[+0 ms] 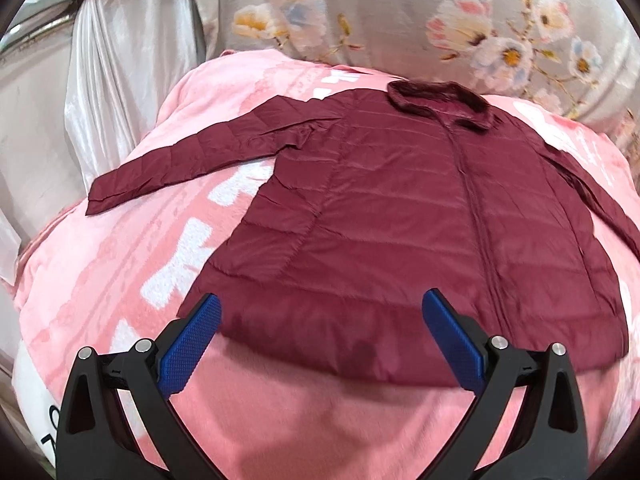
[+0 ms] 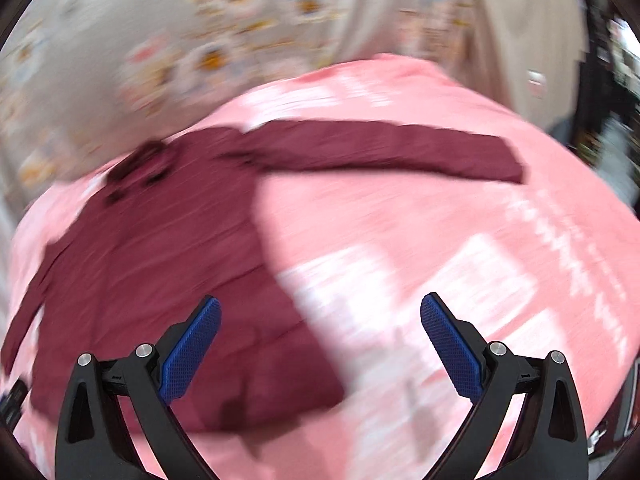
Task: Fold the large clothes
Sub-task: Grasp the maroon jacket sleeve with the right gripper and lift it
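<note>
Left wrist view: maroon quilted jacket [image 1: 400, 208] lies flat, sleeves spread, on pink blanket [image 1: 120, 264] ahead of the wide-spread left gripper [image 1: 320, 300]; right gripper [image 2: 320, 304] equally wide, empty.

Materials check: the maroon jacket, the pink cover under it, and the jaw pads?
Maroon jacket: thin, slightly shiny synthetic shell, probably nylon or polyester, quilted in horizontal channels; collar looks furry. Pink blanket: matte, fuzzy nap, likely fleece. Pads: blue, fine knurled texture, probably rubber or plastic.
</note>
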Tool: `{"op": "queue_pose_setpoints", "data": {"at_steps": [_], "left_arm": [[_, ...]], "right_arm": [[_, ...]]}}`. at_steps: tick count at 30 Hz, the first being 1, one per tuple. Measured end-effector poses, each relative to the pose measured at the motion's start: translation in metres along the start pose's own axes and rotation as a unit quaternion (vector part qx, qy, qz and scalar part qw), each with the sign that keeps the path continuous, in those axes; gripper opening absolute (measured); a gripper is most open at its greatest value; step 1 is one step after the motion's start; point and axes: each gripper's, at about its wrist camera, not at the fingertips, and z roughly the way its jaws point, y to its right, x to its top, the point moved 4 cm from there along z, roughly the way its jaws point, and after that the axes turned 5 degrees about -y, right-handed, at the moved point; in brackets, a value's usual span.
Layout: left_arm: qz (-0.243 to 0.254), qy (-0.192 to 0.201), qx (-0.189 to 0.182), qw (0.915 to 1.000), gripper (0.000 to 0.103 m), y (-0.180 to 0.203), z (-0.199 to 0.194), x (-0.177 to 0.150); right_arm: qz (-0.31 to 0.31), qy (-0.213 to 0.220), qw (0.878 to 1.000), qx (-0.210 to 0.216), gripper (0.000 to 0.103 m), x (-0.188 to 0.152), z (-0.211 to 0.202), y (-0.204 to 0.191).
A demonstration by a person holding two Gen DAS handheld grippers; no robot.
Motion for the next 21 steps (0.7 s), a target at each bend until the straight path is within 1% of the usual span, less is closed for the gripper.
{"op": "queue_pose_setpoints", "data": {"at_steps": [3, 6, 9, 11, 12, 14, 16, 17, 18, 19, 20, 21], "left_arm": [[-0.017, -0.007, 0.008, 0.9998, 0.098, -0.011, 0.016, 0.014], [-0.028, -0.002, 0.021, 0.9994, 0.098, -0.019, 0.028, 0.026], [-0.030, 0.014, 0.041, 0.9986, 0.098, -0.023, 0.036, 0.037], [-0.026, 0.019, 0.049, 0.9983, 0.098, -0.022, 0.041, 0.042], [-0.024, 0.019, 0.051, 0.9982, 0.098, -0.021, 0.045, 0.045], [-0.023, 0.015, 0.055, 0.9981, 0.098, -0.020, 0.052, 0.050], [-0.024, 0.008, 0.054, 0.9983, 0.098, -0.019, 0.060, 0.055], [-0.025, 0.004, 0.056, 0.9981, 0.098, -0.019, 0.064, 0.056], [-0.027, -0.003, 0.060, 0.9978, 0.098, -0.020, 0.069, 0.059], [-0.029, -0.008, 0.061, 0.9977, 0.098, -0.020, 0.072, 0.059], [-0.033, -0.016, 0.058, 0.9976, 0.098, -0.022, 0.077, 0.061], [-0.039, -0.027, 0.055, 0.9973, 0.098, -0.024, 0.082, 0.063]], "right_arm": [[0.056, -0.002, 0.998, 0.000, 0.098, 0.029, 0.024, 0.047], [0.107, -0.012, 0.994, 0.007, 0.098, 0.054, 0.050, 0.085], [0.153, -0.013, 0.988, 0.019, 0.098, 0.080, 0.079, 0.115], [0.183, -0.018, 0.983, 0.019, 0.098, 0.091, 0.097, 0.134], [0.202, -0.019, 0.979, 0.019, 0.096, 0.096, 0.107, 0.143], [0.226, -0.023, 0.974, 0.022, 0.085, 0.105, 0.124, 0.154], [0.243, -0.021, 0.970, 0.016, 0.065, 0.114, 0.133, 0.159], [0.250, -0.012, 0.968, 0.012, 0.058, 0.121, 0.136, 0.160], [0.251, -0.009, 0.968, 0.012, 0.040, 0.128, 0.138, 0.160], [0.248, -0.006, 0.969, 0.015, 0.028, 0.138, 0.141, 0.157], [0.240, 0.001, 0.971, 0.017, 0.021, 0.150, 0.141, 0.150], [0.229, 0.009, 0.973, 0.020, 0.010, 0.159, 0.139, 0.142]]}}
